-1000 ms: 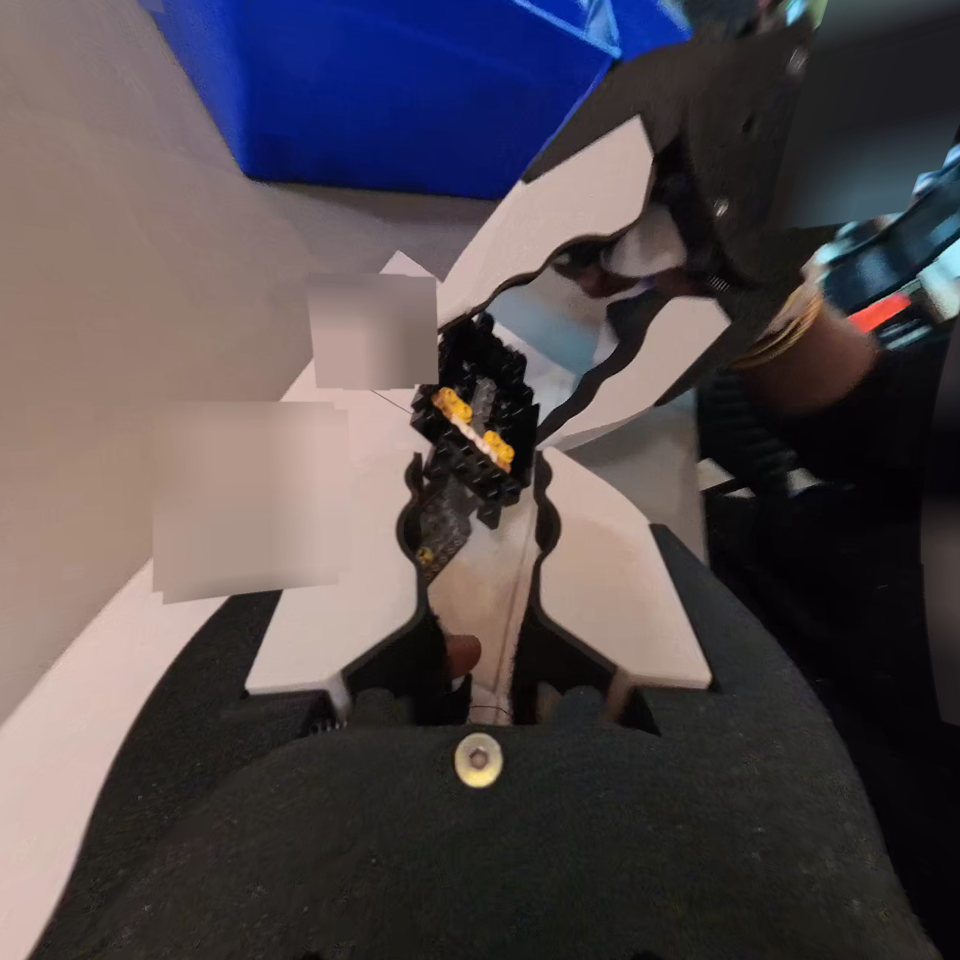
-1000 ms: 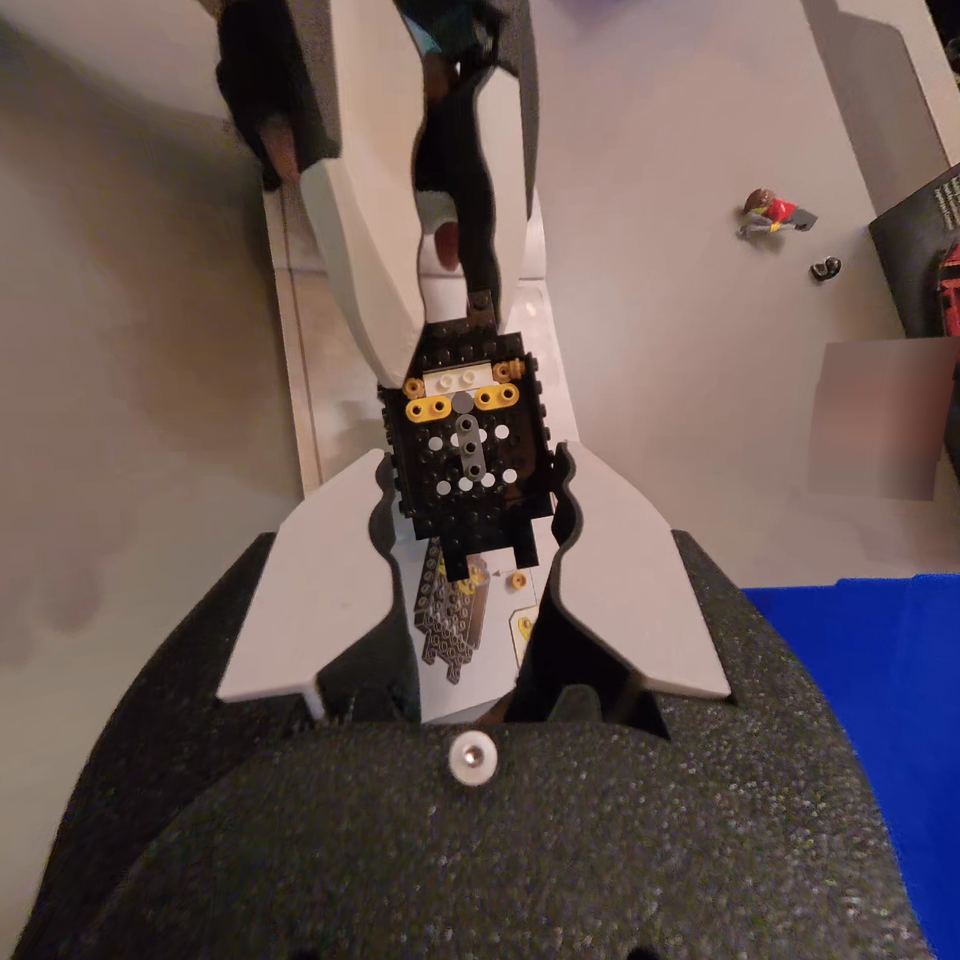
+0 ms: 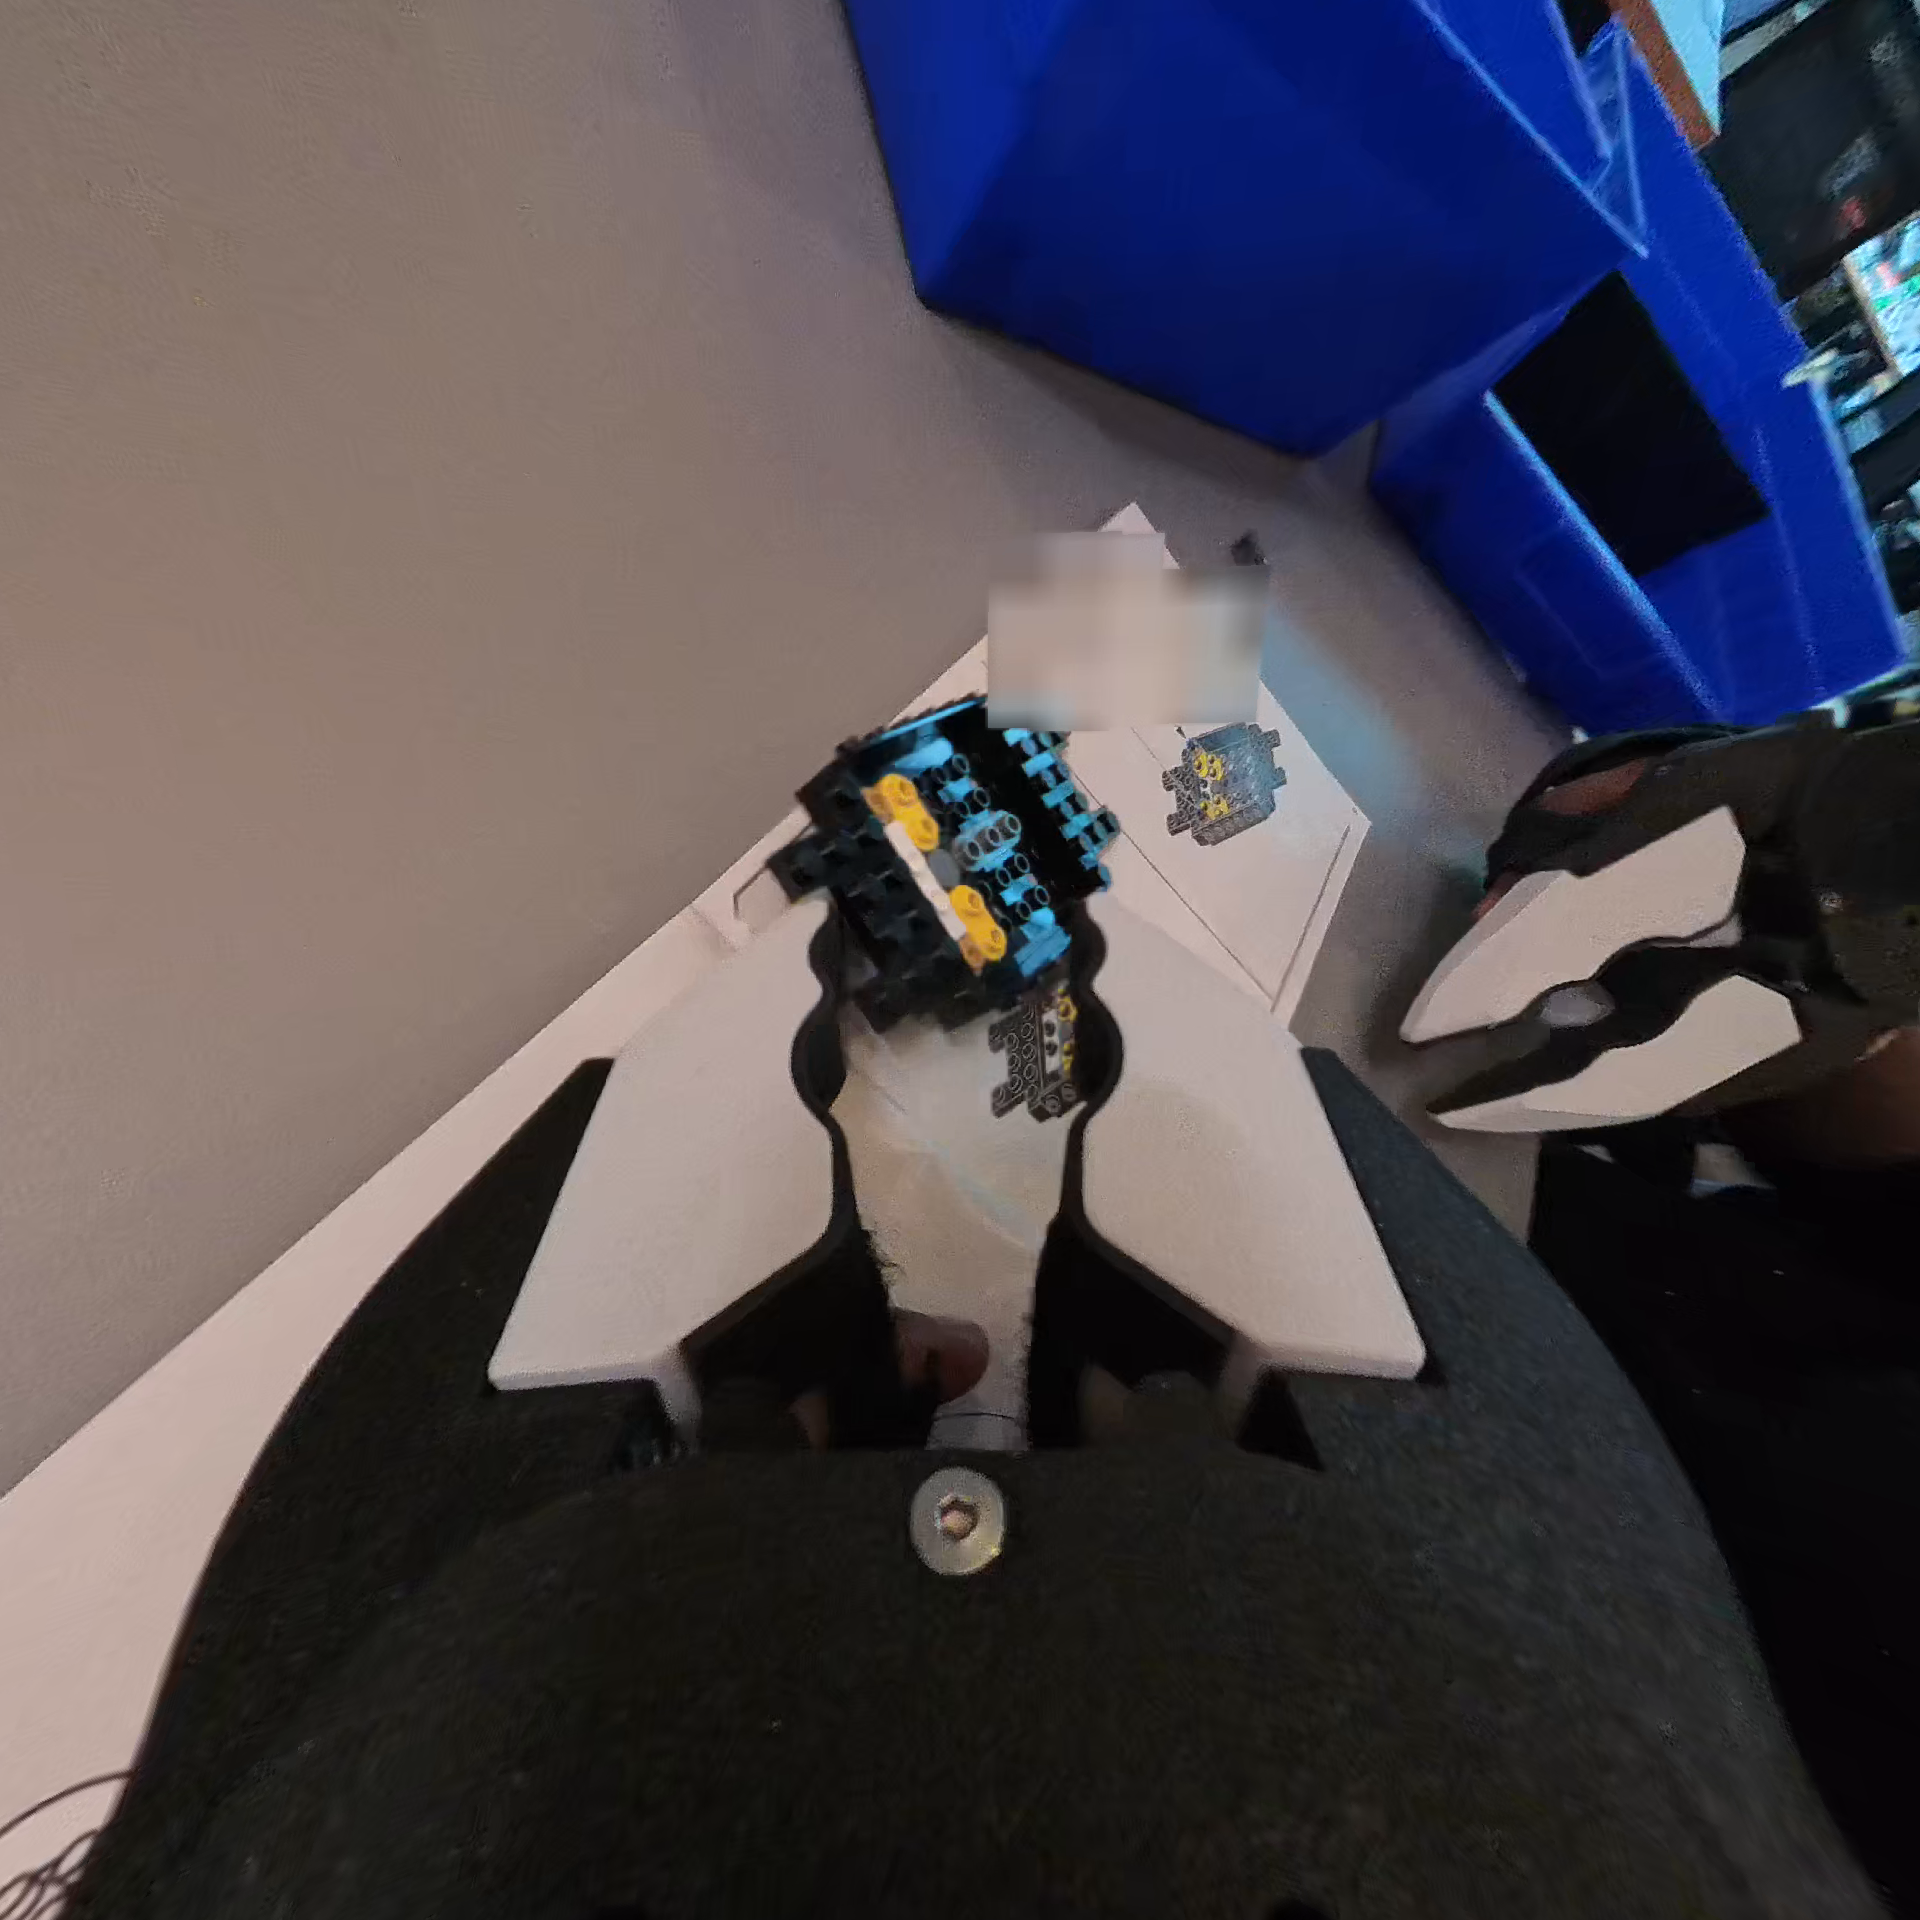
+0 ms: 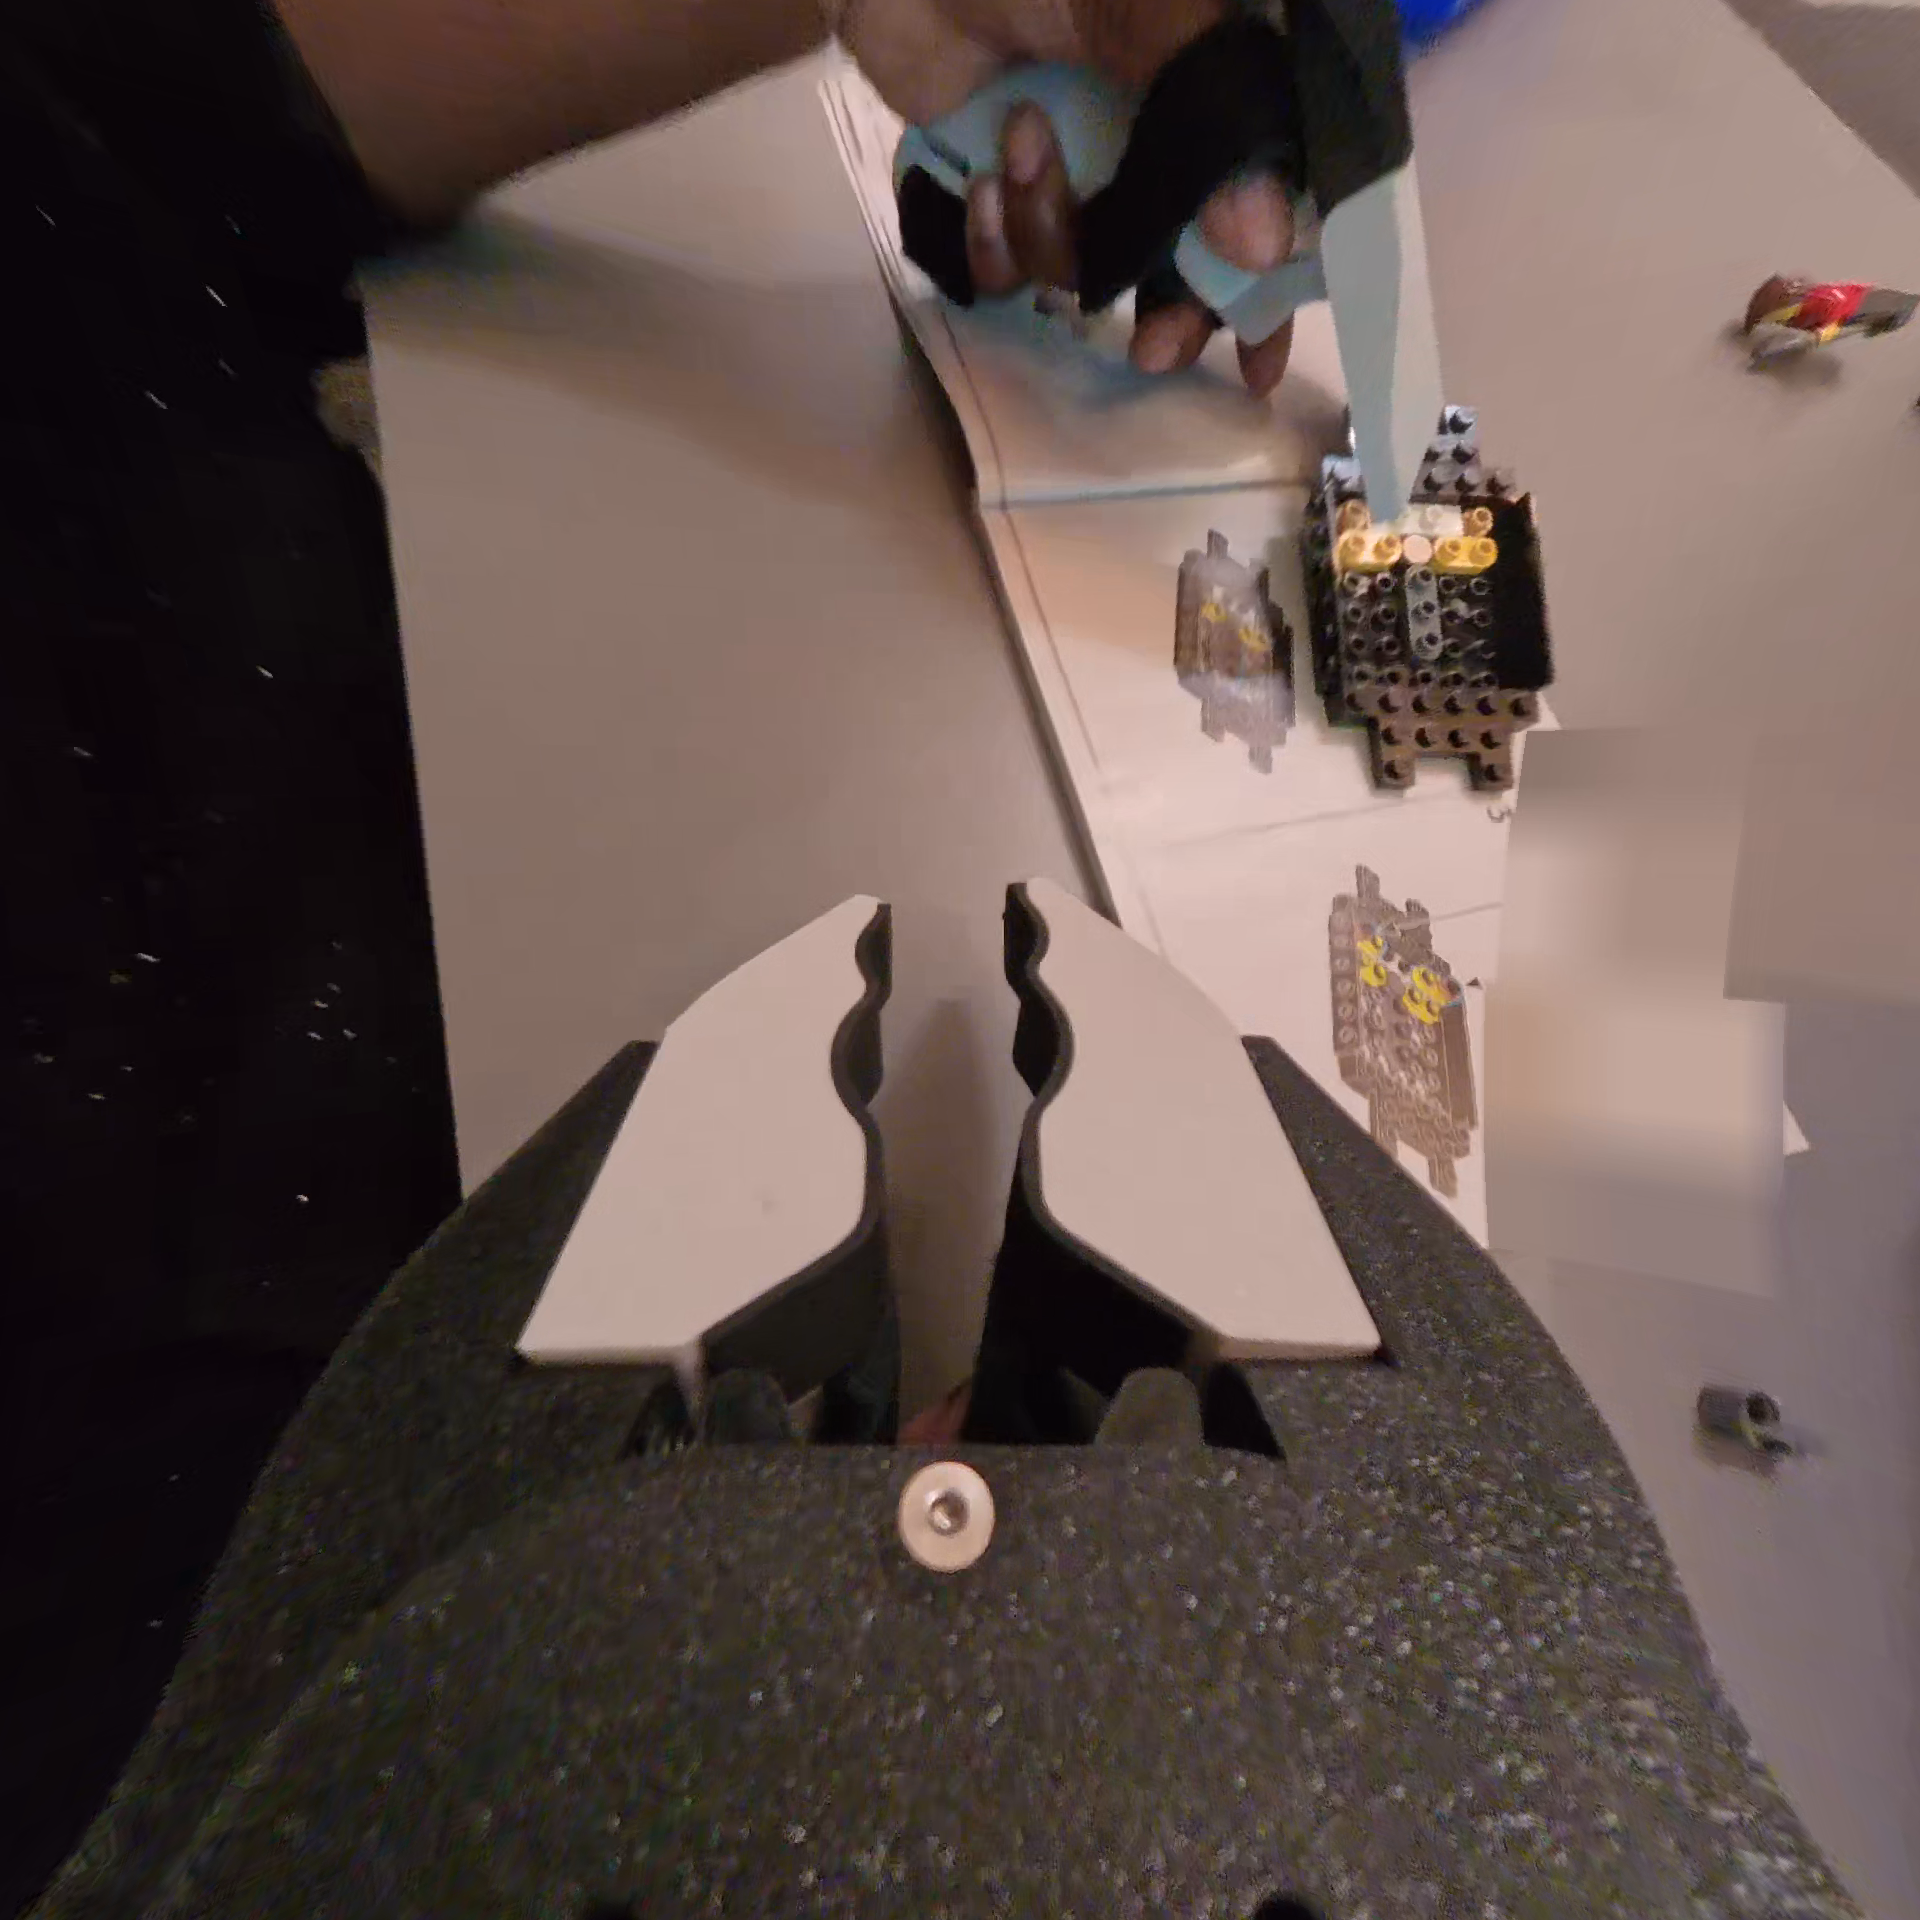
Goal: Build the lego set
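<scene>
My left gripper (image 3: 956, 961) is shut on a black brick assembly (image 3: 951, 862) with yellow and white pieces on its face, gripping its lower end just above a white instruction sheet (image 3: 1257, 894). In the right wrist view the same assembly (image 4: 1429, 623) shows at the upper right, with one left finger (image 4: 1387, 343) coming down onto its far end. My right gripper (image 4: 945, 925) is open and empty, with bare table between its pads, well to the left of the assembly. It also shows in the left wrist view (image 3: 1579, 997) at the right edge.
Blue bins (image 3: 1247, 208) stand behind the sheet. A small red-and-grey figure (image 4: 1829, 312) and a small dark part (image 4: 1735, 1413) lie on the grey table (image 4: 675, 623). The table's edge runs down the left, with dark floor beyond. A person's hand (image 4: 1039, 208) holds the left gripper. The small red-and-grey figure (image 4: 1829, 312) lies around 20 cm away from my left fingertips.
My right gripper, whose open fingers flanked the assembly a second ago, has drawn back and narrowed with nothing in it. The left gripper keeps hold of the assembly, which has turned in view.
</scene>
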{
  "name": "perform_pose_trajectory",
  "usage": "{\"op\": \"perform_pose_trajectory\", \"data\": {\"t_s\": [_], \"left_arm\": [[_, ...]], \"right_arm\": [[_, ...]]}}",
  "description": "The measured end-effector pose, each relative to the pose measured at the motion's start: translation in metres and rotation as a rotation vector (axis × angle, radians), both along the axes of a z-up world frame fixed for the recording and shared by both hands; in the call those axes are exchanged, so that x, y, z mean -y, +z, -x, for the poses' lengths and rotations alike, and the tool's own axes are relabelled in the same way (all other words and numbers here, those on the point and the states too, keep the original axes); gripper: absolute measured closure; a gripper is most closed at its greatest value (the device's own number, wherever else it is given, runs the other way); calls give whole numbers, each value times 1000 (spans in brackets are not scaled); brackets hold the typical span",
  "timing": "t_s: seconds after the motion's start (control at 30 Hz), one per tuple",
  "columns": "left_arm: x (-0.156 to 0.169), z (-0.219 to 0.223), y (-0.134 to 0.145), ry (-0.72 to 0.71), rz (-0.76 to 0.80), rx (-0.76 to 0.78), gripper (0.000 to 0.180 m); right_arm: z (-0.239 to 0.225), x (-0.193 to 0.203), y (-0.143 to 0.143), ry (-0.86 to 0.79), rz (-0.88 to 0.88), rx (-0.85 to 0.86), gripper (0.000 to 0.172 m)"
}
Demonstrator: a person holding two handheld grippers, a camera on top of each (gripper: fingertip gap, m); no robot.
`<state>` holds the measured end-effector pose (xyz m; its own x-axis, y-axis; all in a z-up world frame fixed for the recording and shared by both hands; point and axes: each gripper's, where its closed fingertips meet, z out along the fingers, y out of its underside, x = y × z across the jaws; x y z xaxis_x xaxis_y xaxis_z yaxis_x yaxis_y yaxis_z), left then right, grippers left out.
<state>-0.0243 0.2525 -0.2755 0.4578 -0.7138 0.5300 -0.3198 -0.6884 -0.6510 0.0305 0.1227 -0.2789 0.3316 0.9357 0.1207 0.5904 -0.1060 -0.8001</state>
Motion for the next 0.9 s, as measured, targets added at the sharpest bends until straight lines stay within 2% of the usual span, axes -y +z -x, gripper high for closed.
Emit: {"op": "perform_pose_trajectory", "data": {"t_s": [0.1, 0.2, 0.33, 0.4, 0.57, 0.7, 0.83, 0.9], "left_arm": [[3, -1, 0, -18, -55, -40, 131], [10, -1, 1, -39, -97, -50, 118], [13, 4, 5, -43, -186, -110, 85], [17, 7, 9, -39, -233, -129, 77], [26, 21, 16, 38, -328, -122, 73], [47, 27, 44, 78, -435, -69, 76], [70, 30, 73, 116, -517, -30, 82], [82, 32, 82, 119, -552, -36, 85]], "right_arm": [[-1, -1, -10, -12, -25, 47, 150], [-1, -8, -6, -45, -72, 39, 151], [-4, -13, -2, -92, -112, 28, 145], [-6, -15, 3, -112, -157, 4, 145], [-3, 8, 18, -110, -141, -99, 145], [1, 51, 34, -47, -125, -168, 145], [5, 96, 23, 36, -73, -134, 146], [6, 120, 5, 107, -18, -61, 156]]}}
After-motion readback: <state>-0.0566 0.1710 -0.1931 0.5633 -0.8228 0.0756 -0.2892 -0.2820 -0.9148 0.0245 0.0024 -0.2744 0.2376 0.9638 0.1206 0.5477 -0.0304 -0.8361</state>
